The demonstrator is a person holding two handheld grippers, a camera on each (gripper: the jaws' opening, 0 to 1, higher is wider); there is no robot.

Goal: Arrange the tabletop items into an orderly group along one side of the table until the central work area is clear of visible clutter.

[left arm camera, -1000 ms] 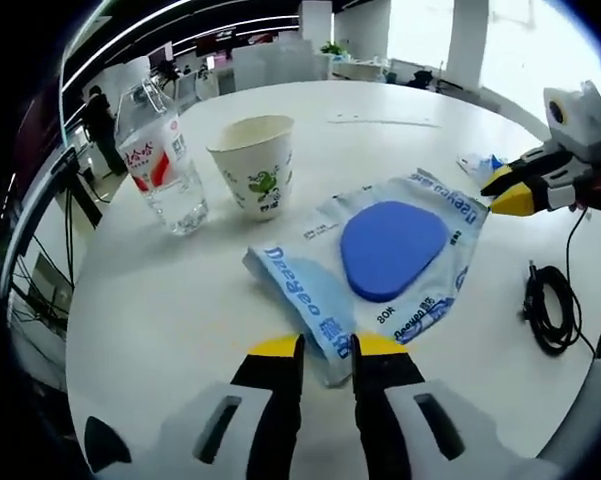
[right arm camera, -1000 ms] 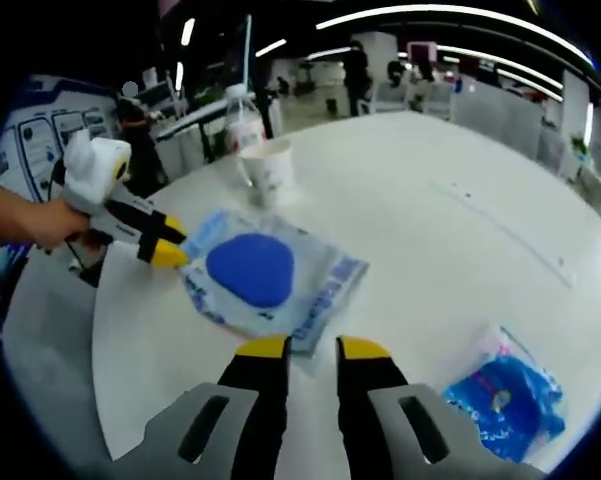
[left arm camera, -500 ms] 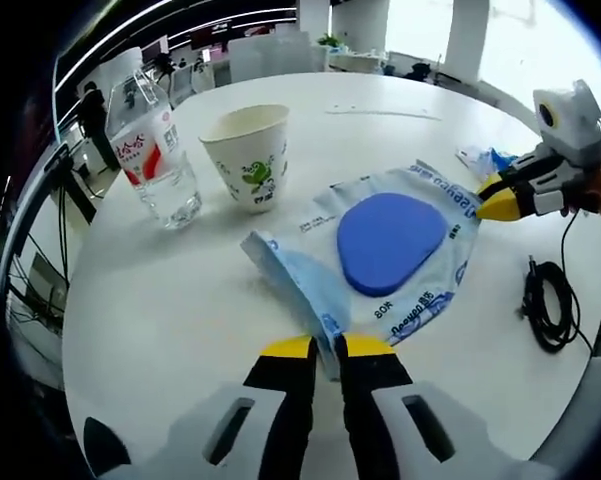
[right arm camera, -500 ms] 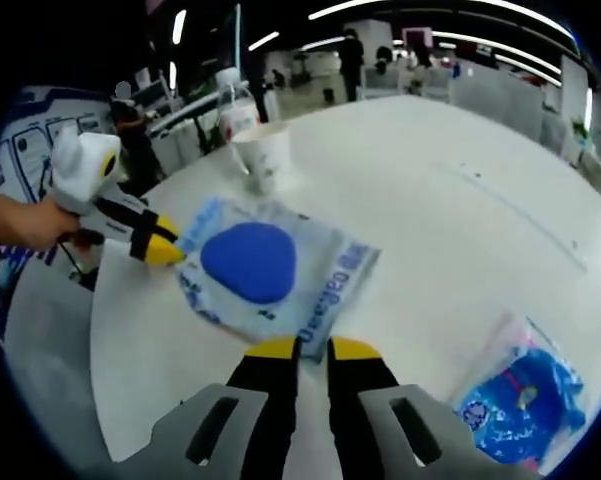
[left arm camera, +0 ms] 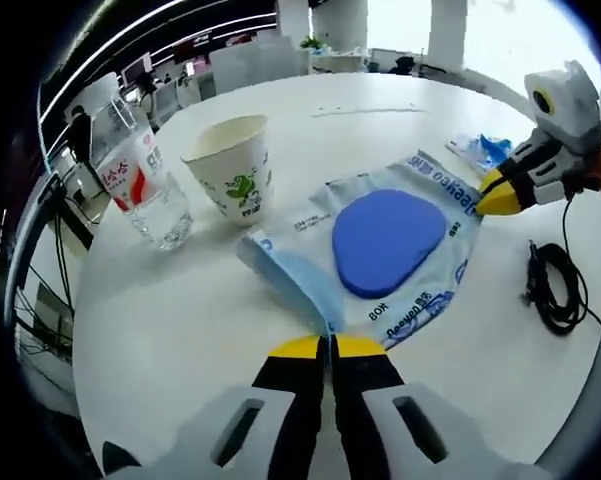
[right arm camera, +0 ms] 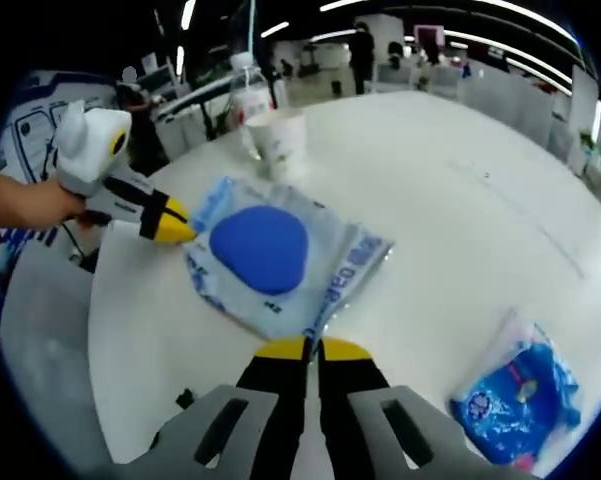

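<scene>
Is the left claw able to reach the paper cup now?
Probably not yet: the left claw is shut on the blue packet, though the table toward the paper cup looks unobstructed.

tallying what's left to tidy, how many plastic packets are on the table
2. The large packet with the blue pad lies mid-table, both grippers shut on opposite edges. The small blue packet lies apart near the table edge. Others may be out of view.

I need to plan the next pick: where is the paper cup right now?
In the left gripper view the paper cup stands upright on the white table, just right of the water bottle and up-left of the blue-pad packet.
</scene>
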